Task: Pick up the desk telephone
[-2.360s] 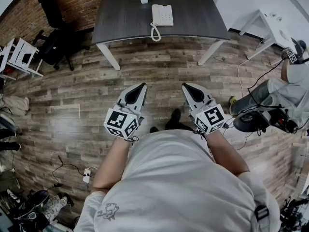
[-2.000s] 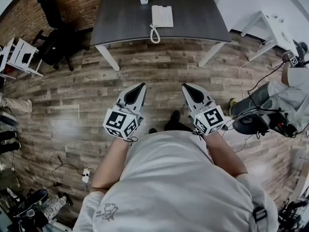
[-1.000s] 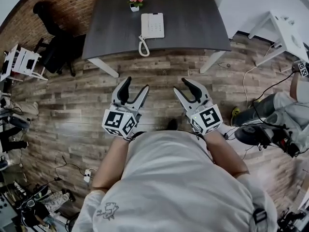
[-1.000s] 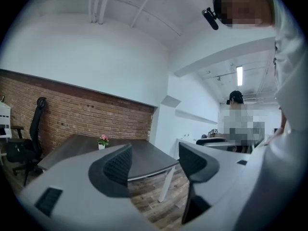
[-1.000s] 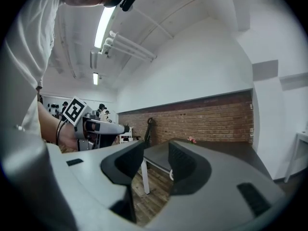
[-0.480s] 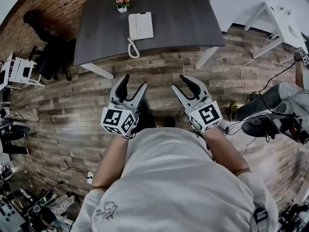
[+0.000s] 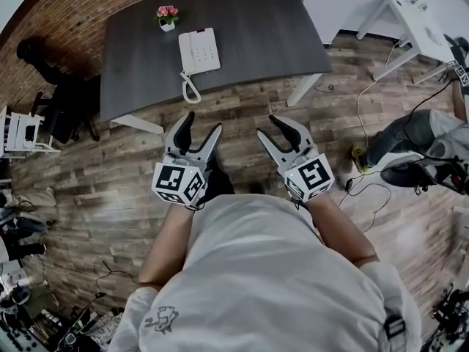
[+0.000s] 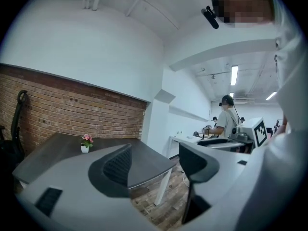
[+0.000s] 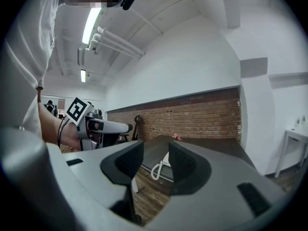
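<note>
The dark desk point(image 7: 249, 28) is my landmark. Short of its near edge, over the floor, both tools hang empty. The left gripper point(image 7: 203, 123) has its jaws spread wide with nothing between them, and the right gripper point(image 7: 268, 127) is likewise parted (only the distant desk shows through its gap). The white desk telephone point(image 7: 199, 51) lies flat on the desk toward that near edge, well apart from both. I judge it light, rigid and smooth, so slippery, with a handset that could tip off. I'd clamp the base across its long sides, one gripper each. Its coiled cord point(image 7: 189, 90) loops at the desk's near edge, springy and likely to snag.
</note>
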Action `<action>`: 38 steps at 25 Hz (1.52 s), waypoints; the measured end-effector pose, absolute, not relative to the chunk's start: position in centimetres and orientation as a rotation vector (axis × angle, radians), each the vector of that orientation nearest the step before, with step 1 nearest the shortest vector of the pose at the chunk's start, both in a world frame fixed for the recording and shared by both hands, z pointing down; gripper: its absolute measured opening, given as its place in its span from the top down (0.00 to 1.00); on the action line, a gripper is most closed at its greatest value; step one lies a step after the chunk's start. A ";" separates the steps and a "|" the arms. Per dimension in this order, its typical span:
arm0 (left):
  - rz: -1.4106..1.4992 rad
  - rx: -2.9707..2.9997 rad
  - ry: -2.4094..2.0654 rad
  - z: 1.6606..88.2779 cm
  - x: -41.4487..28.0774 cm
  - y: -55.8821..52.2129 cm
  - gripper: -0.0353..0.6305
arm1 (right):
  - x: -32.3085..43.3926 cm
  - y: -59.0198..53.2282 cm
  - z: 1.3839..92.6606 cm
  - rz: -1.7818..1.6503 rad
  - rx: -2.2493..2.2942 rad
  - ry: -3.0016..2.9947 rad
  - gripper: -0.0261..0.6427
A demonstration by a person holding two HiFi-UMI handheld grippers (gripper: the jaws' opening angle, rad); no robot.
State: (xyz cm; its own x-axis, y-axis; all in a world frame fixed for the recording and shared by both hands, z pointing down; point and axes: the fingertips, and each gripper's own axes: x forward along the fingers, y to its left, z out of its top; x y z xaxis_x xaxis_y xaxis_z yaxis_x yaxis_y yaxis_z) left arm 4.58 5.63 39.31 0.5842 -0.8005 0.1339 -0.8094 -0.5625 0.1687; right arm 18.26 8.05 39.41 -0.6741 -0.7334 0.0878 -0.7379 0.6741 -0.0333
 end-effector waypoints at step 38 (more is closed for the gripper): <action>0.073 2.599 -1.115 42.2 -14.5 -24.1 0.46 | -0.9 -21.4 42.7 0.291 1.322 -2.640 0.71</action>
